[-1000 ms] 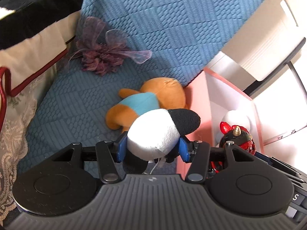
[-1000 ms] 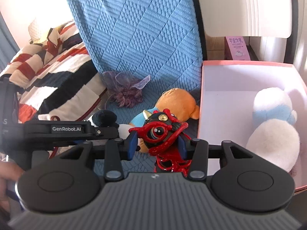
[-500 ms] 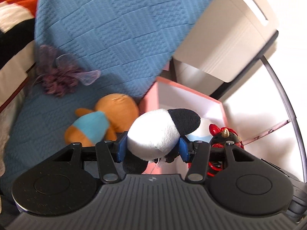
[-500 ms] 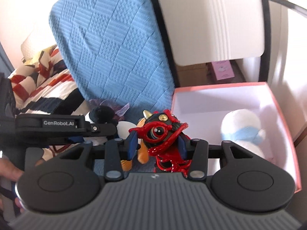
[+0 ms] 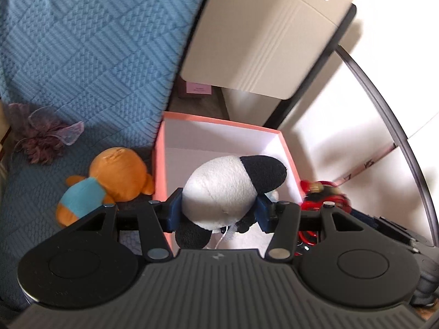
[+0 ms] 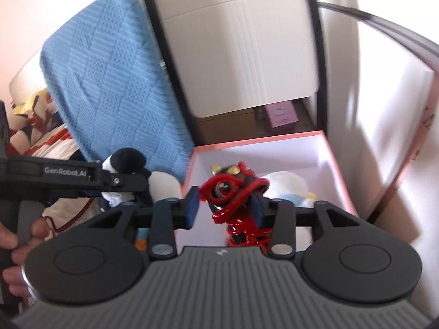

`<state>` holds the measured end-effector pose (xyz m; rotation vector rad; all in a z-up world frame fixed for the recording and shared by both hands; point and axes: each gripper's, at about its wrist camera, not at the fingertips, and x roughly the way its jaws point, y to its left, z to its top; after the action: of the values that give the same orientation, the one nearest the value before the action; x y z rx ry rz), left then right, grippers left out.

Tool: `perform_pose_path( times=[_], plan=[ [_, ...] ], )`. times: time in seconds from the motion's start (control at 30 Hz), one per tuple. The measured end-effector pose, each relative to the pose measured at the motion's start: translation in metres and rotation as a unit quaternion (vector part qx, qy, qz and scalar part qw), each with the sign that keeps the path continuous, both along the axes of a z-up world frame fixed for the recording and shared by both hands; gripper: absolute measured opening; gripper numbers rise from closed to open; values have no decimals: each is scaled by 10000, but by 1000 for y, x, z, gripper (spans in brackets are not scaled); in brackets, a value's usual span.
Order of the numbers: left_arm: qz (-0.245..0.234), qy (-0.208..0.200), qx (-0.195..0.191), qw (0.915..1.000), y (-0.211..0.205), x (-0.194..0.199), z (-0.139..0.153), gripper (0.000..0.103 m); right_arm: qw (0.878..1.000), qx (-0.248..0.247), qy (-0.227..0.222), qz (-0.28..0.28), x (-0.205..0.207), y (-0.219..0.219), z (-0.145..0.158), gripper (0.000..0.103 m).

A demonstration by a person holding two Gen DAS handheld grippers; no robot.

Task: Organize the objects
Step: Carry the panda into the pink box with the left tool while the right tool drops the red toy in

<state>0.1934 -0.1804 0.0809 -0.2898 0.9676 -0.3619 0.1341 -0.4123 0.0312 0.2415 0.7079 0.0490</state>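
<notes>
You are getting strong daylight from the right in both views, washing the white wall (image 5: 337, 126) out to glare and throwing soft shadows across it and inside the pink box (image 6: 340, 170). The fisheye is bending straight edges into arcs near the rims, and the blue cushion (image 6: 115, 82) and the cabinet (image 6: 241, 54) are smearing with motion blur in your right wrist view, while the left view is staying sharper.

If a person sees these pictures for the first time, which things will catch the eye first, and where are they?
First, the black-and-white panda plush clamped in the left gripper, in front of the open pink box. Next, the red-and-black toy figure between the right gripper's closing jaws, over that box. An orange plush lies on the blue quilted cover beside it.
</notes>
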Motion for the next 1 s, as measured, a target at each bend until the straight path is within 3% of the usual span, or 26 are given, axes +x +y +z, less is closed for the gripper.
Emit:
perform_pose_path(
  times=[0.17,0.33,0.5,0.6,0.77,1.0],
  plan=[
    [-210,277,93,9994,-22,10,-21,59,9994,-252,-64,-223,-10,-24,-9,37],
    [-235,754,199,9967,-37,24,-51,59,9991,-92,143,-401,-14,-46,-34,37],
    [-385,1037,553,9923,-56,31,-73,59,9978,112,444,-488,-16,-57,-62,37],
    [-481,1132,570,9908,-62,31,-84,59,9968,173,581,-521,-16,-59,-76,37],
    [-576,1122,610,9901,-67,31,-86,59,9961,258,686,-490,-12,-59,-88,37],
    [-607,1010,584,9913,-66,28,-72,60,9972,250,541,-451,-13,-53,-77,37]
  ],
)
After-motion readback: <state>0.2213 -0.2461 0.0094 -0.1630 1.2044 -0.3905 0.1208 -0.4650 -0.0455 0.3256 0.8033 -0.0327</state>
